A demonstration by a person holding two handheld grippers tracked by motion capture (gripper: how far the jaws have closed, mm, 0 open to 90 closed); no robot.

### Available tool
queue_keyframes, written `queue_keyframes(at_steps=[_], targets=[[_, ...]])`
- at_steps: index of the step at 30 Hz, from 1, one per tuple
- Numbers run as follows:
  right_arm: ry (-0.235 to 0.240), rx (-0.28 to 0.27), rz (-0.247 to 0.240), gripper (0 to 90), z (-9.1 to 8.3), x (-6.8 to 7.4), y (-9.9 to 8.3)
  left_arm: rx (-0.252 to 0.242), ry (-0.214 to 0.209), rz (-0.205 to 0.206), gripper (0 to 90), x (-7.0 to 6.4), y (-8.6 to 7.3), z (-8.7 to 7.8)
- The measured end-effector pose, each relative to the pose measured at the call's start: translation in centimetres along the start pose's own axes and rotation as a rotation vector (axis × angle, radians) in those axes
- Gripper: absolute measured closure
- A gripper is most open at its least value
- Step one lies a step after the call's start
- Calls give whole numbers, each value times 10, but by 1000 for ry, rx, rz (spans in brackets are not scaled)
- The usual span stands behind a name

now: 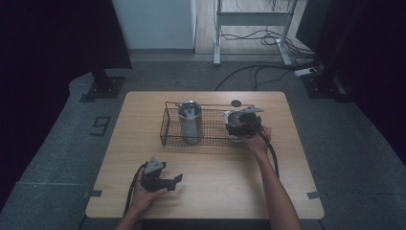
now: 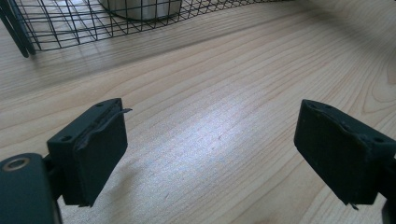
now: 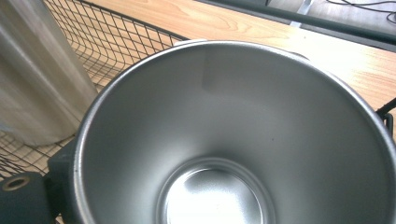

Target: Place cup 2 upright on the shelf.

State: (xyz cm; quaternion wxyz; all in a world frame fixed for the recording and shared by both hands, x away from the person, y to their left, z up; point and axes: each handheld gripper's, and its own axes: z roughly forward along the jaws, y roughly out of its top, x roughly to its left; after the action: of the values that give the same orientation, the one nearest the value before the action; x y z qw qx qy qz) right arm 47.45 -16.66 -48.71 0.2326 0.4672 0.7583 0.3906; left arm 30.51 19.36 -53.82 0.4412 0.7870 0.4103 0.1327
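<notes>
1. Steel cup (image 3: 233,140) stood at the right end of the wire basket (image 1: 172,125) on the counter (image 1: 206,191), open mouth facing up.
2. Right hand-held gripper (image 1: 242,125) sat directly at the cup; its own view looked straight down into the cup's bowl. Whether its jaws were clamped on the cup wall could not be told.
3. Recommended handling: keep the cup level, and clear the basket rim before any sideways travel.
4. Tall steel canister (image 1: 189,120) stood upright in the basket's left part, near the cup; avoid striking it.
5. Left hand-held gripper (image 1: 165,181) rested released on the counter, jaws wide apart, well apart from the basket.
</notes>
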Motion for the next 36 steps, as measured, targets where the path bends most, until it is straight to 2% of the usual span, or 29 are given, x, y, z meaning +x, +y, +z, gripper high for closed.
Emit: queue_keyframes(at_steps=[8,19,26,36], targets=[[-17,27,-29,65,2,2,-2,0,0,1,99,0,0,0],[-32,62,-44,64,4,3,-3,3,-1,2,99,-1,0,1],[-51,90,-81,64,7,5,-4,3,0,2,99,0,0,1],[-49,104,-73,63,6,4,-4,4,-2,0,98,-1,-1,1]])
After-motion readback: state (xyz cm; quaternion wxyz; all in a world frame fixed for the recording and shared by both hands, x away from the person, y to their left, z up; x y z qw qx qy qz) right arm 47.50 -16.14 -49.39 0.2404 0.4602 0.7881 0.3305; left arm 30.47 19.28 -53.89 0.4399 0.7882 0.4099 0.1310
